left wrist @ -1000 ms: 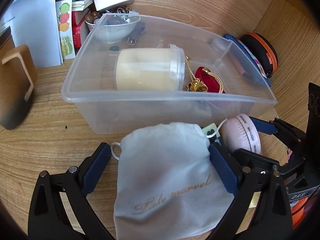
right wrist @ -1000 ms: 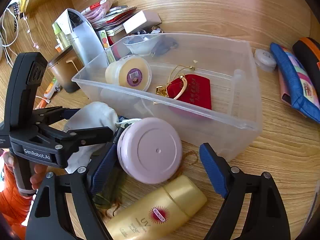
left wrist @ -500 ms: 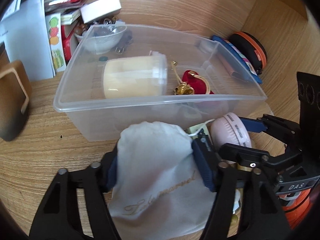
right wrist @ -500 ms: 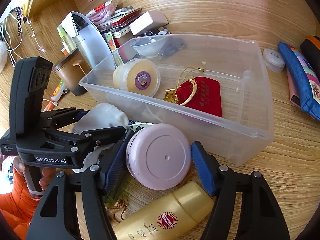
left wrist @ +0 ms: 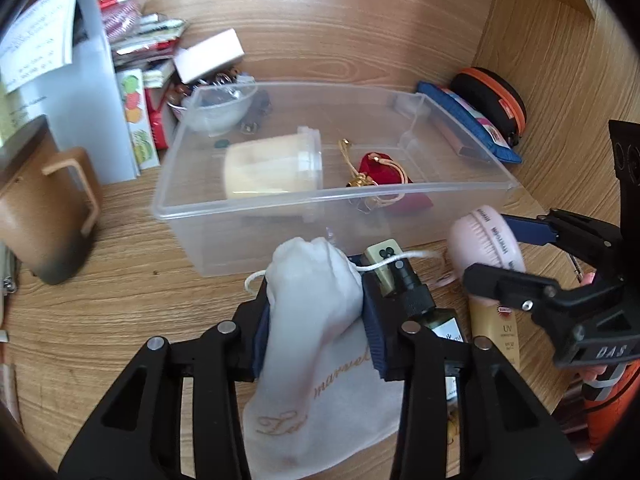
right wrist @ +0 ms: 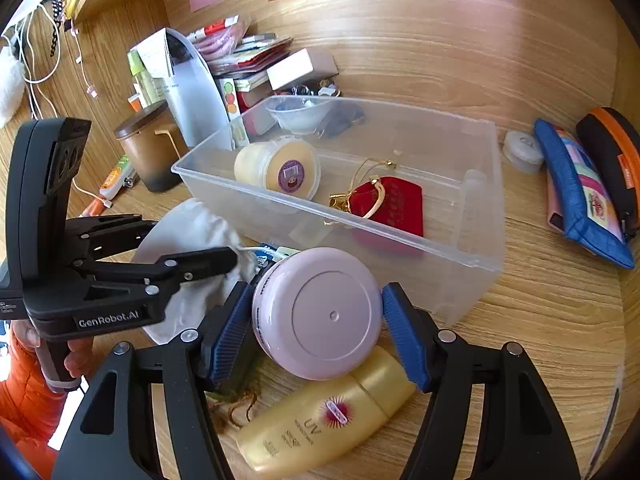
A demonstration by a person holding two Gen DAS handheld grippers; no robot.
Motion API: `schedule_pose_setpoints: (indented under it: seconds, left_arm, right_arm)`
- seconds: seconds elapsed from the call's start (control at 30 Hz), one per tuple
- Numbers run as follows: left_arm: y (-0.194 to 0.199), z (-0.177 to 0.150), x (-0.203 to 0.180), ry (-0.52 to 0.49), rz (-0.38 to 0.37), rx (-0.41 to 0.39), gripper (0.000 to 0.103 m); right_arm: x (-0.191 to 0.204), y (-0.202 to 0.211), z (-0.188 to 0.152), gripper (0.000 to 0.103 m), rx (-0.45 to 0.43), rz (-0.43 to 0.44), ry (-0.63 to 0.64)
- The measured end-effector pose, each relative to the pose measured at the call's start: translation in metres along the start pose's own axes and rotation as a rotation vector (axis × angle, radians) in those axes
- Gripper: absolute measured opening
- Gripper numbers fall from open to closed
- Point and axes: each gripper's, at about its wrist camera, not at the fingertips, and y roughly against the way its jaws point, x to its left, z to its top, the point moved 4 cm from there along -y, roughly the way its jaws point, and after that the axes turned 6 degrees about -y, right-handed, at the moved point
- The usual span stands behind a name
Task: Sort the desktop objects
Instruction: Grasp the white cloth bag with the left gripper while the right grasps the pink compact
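Observation:
A white drawstring pouch (left wrist: 308, 272) with gold script lies in front of the clear plastic bin (left wrist: 280, 200). My left gripper (left wrist: 316, 292) is closing on it, and both blue pads press into the bunched cloth. To its right, my right gripper (right wrist: 316, 308) is shut on a round pink jar (right wrist: 320, 312), one pad on each side of it. The jar (left wrist: 484, 240) is tilted and rests above a gold sunscreen bottle (right wrist: 328, 416). Inside the bin (right wrist: 320, 212) lie a cream tub (right wrist: 280, 168) and a red pouch (right wrist: 388, 204) with a gold cord.
A brown mug (left wrist: 44, 208) stands left of the bin. Papers, boxes and a small bowl (left wrist: 216, 110) crowd the back left. A blue pencil case (right wrist: 580, 188) and a black and orange case (left wrist: 492, 100) lie at the right. A dark pump bottle (left wrist: 412, 300) sits between the grippers.
The left jaws closed from wide open onto the pouch and bunched it up. The right jaws closed onto the pink jar. Both grippers rose a little.

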Motion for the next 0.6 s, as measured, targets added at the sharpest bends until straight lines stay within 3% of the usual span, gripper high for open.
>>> schedule_pose_setpoints:
  seconds: [0.37,0.6]
  left_arm:
    - [0.038,-0.005,0.006,0.013,0.056,-0.071,0.027]
    - [0.059,-0.011,0.003,0.017,0.046,-0.11,0.016]
  right_arm:
    - [-0.006,0.028,0.003,0.063,-0.057,-0.019,-0.025]
    - [-0.003,0.043,0.007,0.063,-0.088,-0.024,-0.02]
